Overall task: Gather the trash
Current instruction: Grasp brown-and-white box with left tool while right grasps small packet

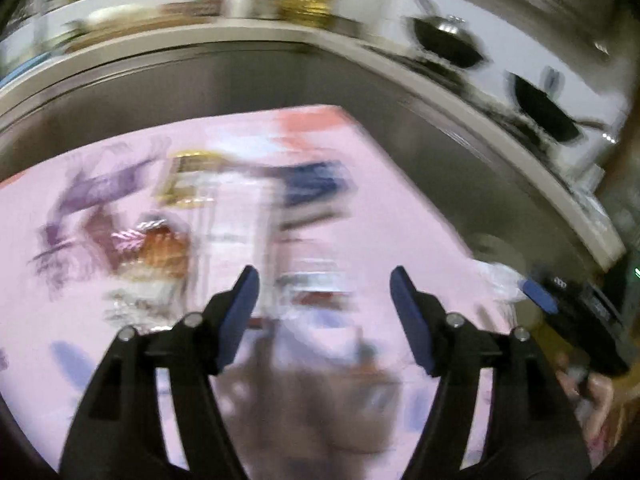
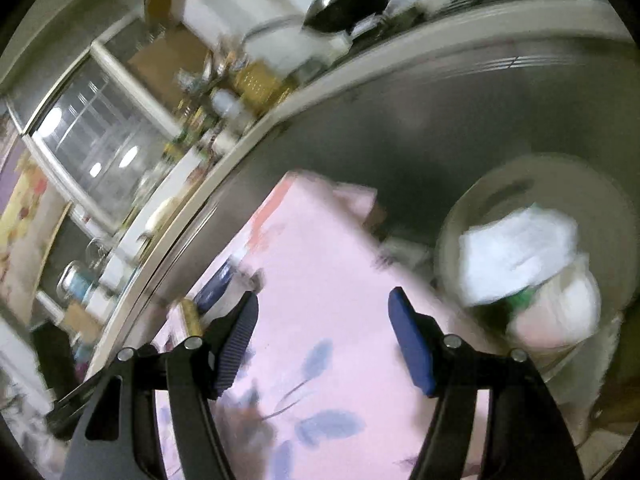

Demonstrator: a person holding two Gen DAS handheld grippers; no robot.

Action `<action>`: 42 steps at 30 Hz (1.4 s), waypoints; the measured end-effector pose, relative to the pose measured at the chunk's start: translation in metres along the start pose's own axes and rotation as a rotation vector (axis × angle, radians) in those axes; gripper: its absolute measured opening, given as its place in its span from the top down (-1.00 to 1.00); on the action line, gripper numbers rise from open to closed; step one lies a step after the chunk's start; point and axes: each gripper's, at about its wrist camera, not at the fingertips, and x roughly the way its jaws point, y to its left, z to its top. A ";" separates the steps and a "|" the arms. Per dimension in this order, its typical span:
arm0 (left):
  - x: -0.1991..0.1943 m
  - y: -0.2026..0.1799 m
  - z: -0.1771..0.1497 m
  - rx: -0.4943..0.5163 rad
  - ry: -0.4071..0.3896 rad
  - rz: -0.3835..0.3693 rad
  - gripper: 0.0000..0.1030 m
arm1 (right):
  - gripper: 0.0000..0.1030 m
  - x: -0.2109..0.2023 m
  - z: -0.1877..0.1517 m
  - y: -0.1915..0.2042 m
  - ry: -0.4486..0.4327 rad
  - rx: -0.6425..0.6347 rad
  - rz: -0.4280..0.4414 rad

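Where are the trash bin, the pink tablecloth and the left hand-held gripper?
trash bin (image 2: 472, 216): right wrist view, its rim.
pink tablecloth (image 2: 320, 264): right wrist view, bare cloth.
left hand-held gripper (image 1: 325, 284): left wrist view, midway between fingertips.

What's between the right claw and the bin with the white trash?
In the right wrist view, only bare pink tablecloth lies between the open right claw and the bin of white trash.

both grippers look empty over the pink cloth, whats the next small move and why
Probably bring the left gripper down toward the orange wrapper on the pink tablecloth. Its fingers are open and empty, blurred litter still lies on the cloth, and the bin beside the table already holds white trash.
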 end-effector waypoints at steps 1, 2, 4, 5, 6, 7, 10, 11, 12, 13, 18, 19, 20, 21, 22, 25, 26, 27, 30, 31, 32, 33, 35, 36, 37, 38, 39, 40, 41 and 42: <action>0.000 0.015 0.000 -0.030 0.004 0.028 -0.27 | -0.26 0.012 -0.006 0.007 0.042 0.010 0.024; 0.000 0.031 0.000 -0.065 0.012 0.044 -0.27 | -0.25 0.020 -0.011 0.013 0.071 0.017 0.040; 0.000 0.058 -0.004 -0.122 0.024 0.061 -0.27 | -0.20 0.043 -0.024 0.025 0.158 0.039 0.082; -0.001 0.065 -0.005 -0.129 0.026 0.068 -0.27 | -0.19 0.050 -0.030 0.030 0.188 0.048 0.096; -0.002 0.073 -0.009 -0.132 0.027 0.081 -0.27 | -0.18 0.057 -0.035 0.033 0.216 0.057 0.108; -0.002 0.079 -0.013 -0.133 0.030 0.090 -0.27 | -0.17 0.066 -0.042 0.038 0.249 0.066 0.120; -0.004 0.097 -0.028 -0.139 0.046 0.117 -0.27 | -0.17 0.073 -0.056 0.053 0.284 0.037 0.124; -0.006 0.101 -0.032 -0.139 0.046 0.129 -0.27 | -0.17 0.073 -0.061 0.059 0.285 0.014 0.119; -0.011 0.106 -0.039 -0.134 0.040 0.151 -0.27 | -0.17 0.074 -0.066 0.068 0.289 -0.028 0.112; -0.016 0.111 -0.045 -0.129 0.034 0.173 -0.27 | -0.17 0.073 -0.072 0.076 0.291 -0.068 0.107; -0.034 0.134 -0.064 -0.109 0.013 0.283 -0.27 | -0.17 0.081 -0.095 0.118 0.305 -0.219 0.113; -0.037 0.137 -0.067 -0.108 0.009 0.298 -0.27 | -0.17 0.084 -0.100 0.127 0.317 -0.243 0.120; -0.040 0.140 -0.069 -0.107 0.007 0.309 -0.27 | -0.17 0.088 -0.104 0.133 0.325 -0.260 0.124; -0.041 0.144 -0.070 -0.104 0.004 0.321 -0.27 | -0.17 0.090 -0.109 0.140 0.331 -0.278 0.127; -0.042 0.147 -0.070 -0.102 0.001 0.327 -0.27 | -0.17 0.093 -0.114 0.148 0.338 -0.301 0.131; -0.041 0.153 -0.066 -0.106 -0.001 0.298 -0.27 | -0.17 0.102 -0.121 0.166 0.352 -0.343 0.134; -0.042 0.155 -0.065 -0.108 -0.003 0.283 -0.27 | -0.17 0.104 -0.121 0.170 0.350 -0.350 0.132; -0.038 0.155 -0.060 -0.111 0.000 0.254 -0.28 | -0.17 0.105 -0.119 0.175 0.344 -0.361 0.130; -0.026 0.155 -0.048 -0.128 0.017 0.166 -0.42 | -0.17 0.106 -0.114 0.186 0.313 -0.396 0.115; -0.021 0.155 -0.044 -0.135 0.019 0.146 -0.42 | -0.17 0.106 -0.110 0.188 0.298 -0.402 0.109; -0.017 0.154 -0.040 -0.137 0.020 0.144 -0.42 | -0.17 0.106 -0.108 0.189 0.285 -0.406 0.101; -0.014 0.152 -0.034 -0.145 0.017 0.148 -0.42 | -0.17 0.106 -0.104 0.190 0.264 -0.414 0.087; -0.013 0.145 -0.024 -0.148 -0.005 0.115 -0.42 | -0.17 0.107 -0.092 0.188 0.221 -0.417 0.061; -0.012 0.136 -0.017 -0.134 -0.019 0.095 -0.42 | -0.17 0.105 -0.086 0.185 0.194 -0.411 0.046; -0.011 0.125 -0.010 -0.109 -0.032 0.086 -0.42 | -0.17 0.103 -0.079 0.179 0.159 -0.401 0.020; -0.010 0.116 -0.006 -0.090 -0.040 0.080 -0.42 | -0.17 0.102 -0.076 0.175 0.137 -0.392 0.005; -0.007 0.104 0.000 -0.064 -0.047 0.068 -0.43 | -0.17 0.101 -0.070 0.167 0.120 -0.369 -0.012; -0.003 0.095 0.006 -0.044 -0.047 0.055 -0.44 | -0.17 0.101 -0.064 0.157 0.113 -0.337 -0.026; 0.003 0.084 0.012 -0.027 -0.045 0.046 -0.47 | -0.17 0.103 -0.060 0.150 0.112 -0.313 -0.035; 0.009 0.072 0.017 -0.005 -0.044 0.045 -0.57 | -0.17 0.105 -0.057 0.141 0.117 -0.285 -0.043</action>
